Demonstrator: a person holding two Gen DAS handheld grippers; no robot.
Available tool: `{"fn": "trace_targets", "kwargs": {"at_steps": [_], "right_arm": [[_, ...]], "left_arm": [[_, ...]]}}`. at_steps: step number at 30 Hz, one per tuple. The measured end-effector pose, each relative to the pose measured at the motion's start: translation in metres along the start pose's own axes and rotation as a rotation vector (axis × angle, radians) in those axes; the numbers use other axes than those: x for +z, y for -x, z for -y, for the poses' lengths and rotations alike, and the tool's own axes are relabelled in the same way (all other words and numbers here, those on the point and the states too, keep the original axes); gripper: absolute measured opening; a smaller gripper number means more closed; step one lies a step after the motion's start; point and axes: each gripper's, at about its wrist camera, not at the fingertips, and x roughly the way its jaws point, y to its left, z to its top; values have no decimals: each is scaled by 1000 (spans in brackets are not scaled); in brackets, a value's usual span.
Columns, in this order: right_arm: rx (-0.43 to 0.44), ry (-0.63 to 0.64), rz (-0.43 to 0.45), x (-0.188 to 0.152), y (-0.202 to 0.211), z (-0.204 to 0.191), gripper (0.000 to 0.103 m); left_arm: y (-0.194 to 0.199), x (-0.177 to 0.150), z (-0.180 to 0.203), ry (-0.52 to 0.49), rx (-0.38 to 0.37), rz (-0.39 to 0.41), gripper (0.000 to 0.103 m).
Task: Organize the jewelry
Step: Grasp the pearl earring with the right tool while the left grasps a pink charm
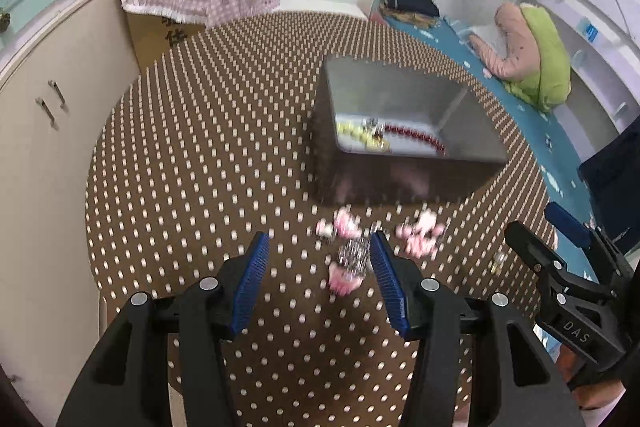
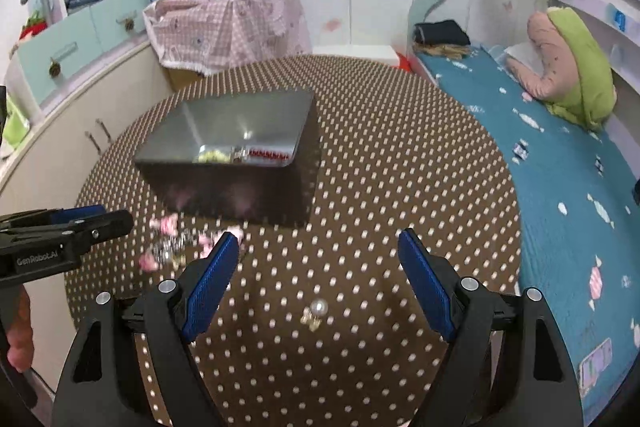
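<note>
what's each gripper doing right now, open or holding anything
Left gripper: open, holding nothing, pink and silver jewelry between its fingers.
Right gripper: open wide, holding nothing, pearl earring on the table ahead.

We see a brown desk dotted all over with cream spots, and on it a grey metal box holding yellow and red beads. Before it lie pink and silver trinkets and a white pearl earring; the bed sheet is teal with pale sweets.
</note>
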Motion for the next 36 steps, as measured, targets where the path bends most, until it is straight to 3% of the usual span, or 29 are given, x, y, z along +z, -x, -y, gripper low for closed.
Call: {"fn": "trace_targets", "kwargs": {"at_steps": [9,19,21,23,25,27,30,31,32,36], "right_arm": [[5,5,-60,-20,-12,-4,79],[-2,-3,-103,-29,-22,0,79],[-12,-9,-110,-30,-23,4,79],[-19,-18,-116,-32,-24,10,79],[-13,-21,-111,-35,-24,13,79],[-10,-12,-108,-36,-23,14,79],[23,12,-98,-38,-23,14,77],[28,19,-94,-39,-22,14,66],[21,39,-85,-40,-20,12,47],[24,63,-75,-40,-17,14,16]], "left_arm": [[-19,-23,7,-8,5,-66,51],[-24,-27,22,-54,36,-33,50],[-25,-26,26,-69,40,-25,48],[-25,-27,27,-85,52,-17,39],[-23,-24,23,-80,24,-20,23],[-22,-24,21,-74,3,-24,15],[-21,-23,18,-61,-10,-29,15],[-20,-23,17,-54,-17,-31,15],[-20,-24,14,-51,-22,-31,15],[-15,-23,9,-38,-37,-21,15]]}}
